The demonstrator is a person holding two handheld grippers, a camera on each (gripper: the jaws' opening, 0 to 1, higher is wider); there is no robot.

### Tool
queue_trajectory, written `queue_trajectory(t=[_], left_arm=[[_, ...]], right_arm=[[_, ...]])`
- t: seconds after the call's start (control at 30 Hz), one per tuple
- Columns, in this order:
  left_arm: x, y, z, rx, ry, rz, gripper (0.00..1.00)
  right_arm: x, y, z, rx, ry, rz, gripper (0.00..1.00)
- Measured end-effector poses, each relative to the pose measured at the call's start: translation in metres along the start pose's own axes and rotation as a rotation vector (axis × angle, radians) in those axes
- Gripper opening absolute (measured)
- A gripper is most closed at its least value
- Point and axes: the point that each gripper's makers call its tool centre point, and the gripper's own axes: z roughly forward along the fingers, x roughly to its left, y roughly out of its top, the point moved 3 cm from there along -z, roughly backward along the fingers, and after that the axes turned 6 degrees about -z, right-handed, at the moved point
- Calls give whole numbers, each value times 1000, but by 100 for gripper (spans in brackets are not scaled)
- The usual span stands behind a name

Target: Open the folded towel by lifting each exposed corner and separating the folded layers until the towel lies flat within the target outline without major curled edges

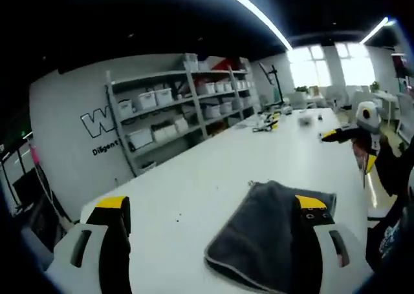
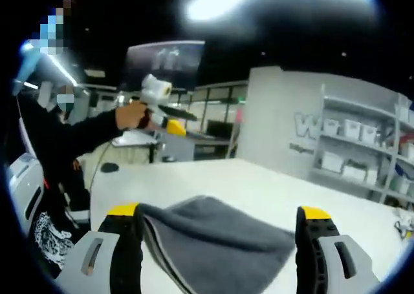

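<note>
So both tools are sitting wide open w/ nothing between the jaws. Left tool [image 1: 210, 207] is hanging above the tabletop [image 1: 213, 165], and the folded grey towel [image 1: 275, 236] is lying flat under its right jaw, near the tabletop's near edge. Right tool [image 2: 220, 211] is looking at the same towel [image 2: 213, 239] from the other side, its left jaw crossing the edge w/ the pale piping.

Risks, imo: folded layers are stacking tight, so a pinch at a corner is likely grabbing two plies, not one, and the whole bundle is dragging instead of opening. Towel near the edge could slide off if pulled that way.

Hard to read: no target outline is showing on the tabletop. Towel's near corners are getting cut off by jaws and frame. Fold count unclear.

Farther back, the shelving [image 1: 181, 106] w/ white bins is standing by the wall.
</note>
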Motion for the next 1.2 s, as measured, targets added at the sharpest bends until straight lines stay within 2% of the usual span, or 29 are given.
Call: queue_trajectory(t=[0.03,0.07,0.13,0.23,0.4,0.63,0.8,1.03,1.2], left_arm=[[0,-2,-5,-7,0,0,100],[1,-4,-10,-17,10,-13,100],[3,-12,-21,-22,25,-35,100],[3,-28,-32,0,26,-70,100],[4,-52,-53,25,69,-78,100],[-12,-63,-75,15,50,-102,100],[-22,-61,-86,-2,43,-87,100],[-26,-68,-99,-15,60,-95,100],[-23,-77,-103,2,75,-106,100]], right_arm=[[0,0,-1,0,-3,-4,99],[-26,1,-26,-4,-10,-6,99],[-35,1,-33,1,-26,-1,99],[-41,-2,-38,11,-41,0,99],[-43,-3,-41,29,-54,-12,99],[-43,3,-46,8,-71,-15,99],[-42,3,-50,4,-85,-18,99],[-38,1,-62,4,-95,-19,99],[-33,-8,-66,20,-88,-7,99]])
